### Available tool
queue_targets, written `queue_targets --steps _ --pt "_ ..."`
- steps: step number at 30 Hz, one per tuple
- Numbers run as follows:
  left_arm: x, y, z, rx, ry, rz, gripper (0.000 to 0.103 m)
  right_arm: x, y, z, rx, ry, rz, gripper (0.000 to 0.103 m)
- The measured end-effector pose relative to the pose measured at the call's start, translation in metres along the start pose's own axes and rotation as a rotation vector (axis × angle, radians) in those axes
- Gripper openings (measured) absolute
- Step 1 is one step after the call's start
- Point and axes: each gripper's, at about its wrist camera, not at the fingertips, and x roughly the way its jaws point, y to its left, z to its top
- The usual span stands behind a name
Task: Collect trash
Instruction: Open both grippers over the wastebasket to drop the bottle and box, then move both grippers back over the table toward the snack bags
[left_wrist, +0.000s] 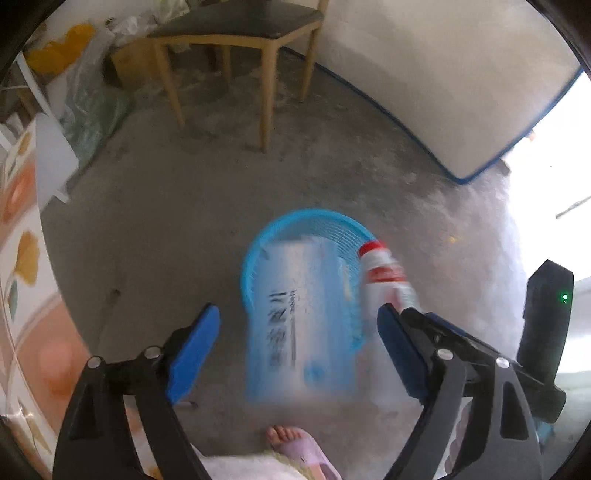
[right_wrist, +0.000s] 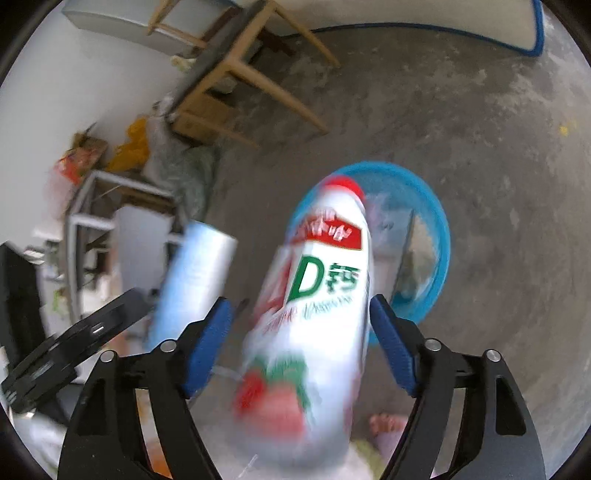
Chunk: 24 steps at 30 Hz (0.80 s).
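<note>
Bottle (right_wrist: 314, 314) blurred between right hand-held gripper (right_wrist: 299, 343) pads, seemingly loose, above basket (right_wrist: 439, 236).

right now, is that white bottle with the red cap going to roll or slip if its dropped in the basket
Likely yes. The white bottle is round and smooth, so it may roll. Its glossy label looks slippery. It seems light plastic, probably settling inside the blue basket rather than tipping it.

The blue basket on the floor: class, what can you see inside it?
In the right wrist view, the blue basket holds flat packaging, seemingly a carton and crumpled plastic, too blurred to name. The red-capped bottle in front covers its left side, so anything there is hidden.
</note>
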Motion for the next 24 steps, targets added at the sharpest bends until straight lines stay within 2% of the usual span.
queue_targets --steps 3,9,13,17,20,24 --pt "0.005 0.006 0.002 -0.025 -0.003 -0.018 0.085 0.008 -0.011 0.000 0.018 -0.004 -0.046 0.073" --pt "-0.016 0.020 -0.013 -0.021 -0.034 -0.042 0.085 -0.010 -0.020 -0.025 0.013 -0.015 -0.041 0.073" --pt "-0.052 0.027 -0.033 -0.029 -0.077 -0.089 0.085 -0.030 -0.029 -0.041 0.038 -0.035 -0.024 0.073" --pt "-0.103 0.034 -0.063 -0.029 -0.147 -0.148 0.085 -0.057 -0.021 -0.062 0.015 -0.054 0.017 0.073" --pt "-0.140 0.042 -0.089 -0.033 -0.209 -0.162 0.085 -0.074 -0.008 -0.072 -0.011 -0.061 0.067 0.073" --pt "-0.188 0.076 -0.134 -0.082 -0.307 -0.153 0.085 -0.094 0.021 -0.079 -0.057 -0.058 0.157 0.074"
